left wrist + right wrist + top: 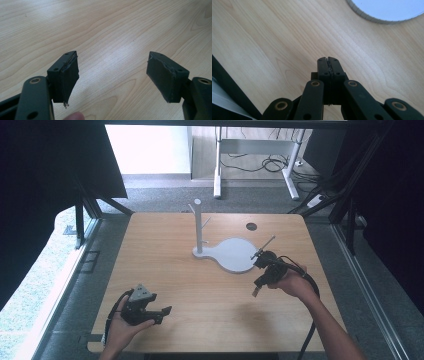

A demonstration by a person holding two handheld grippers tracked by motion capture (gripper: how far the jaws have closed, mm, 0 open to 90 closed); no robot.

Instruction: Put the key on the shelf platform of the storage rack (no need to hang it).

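A grey stand with an upright post [198, 225] and short side pegs rises from a flat, rounded grey base plate [232, 255] at the middle of the wooden table [200, 285]. At the table's front left, a hand holds my left gripper [161, 314] just above the wood. It stands open [112, 67] with bare tabletop between its pads. A hand holds my right gripper [260, 257] at the base plate's right edge. It is shut [328, 60] with nothing between the pads, and the plate's rim [372, 18] lies just ahead of it.
A dark round hole [251, 226] sits in the tabletop behind the plate. Black cables trail from both grippers toward the front edge. Dark curtains flank the table, and a desk frame [255, 150] with loose cables stands on the floor beyond.
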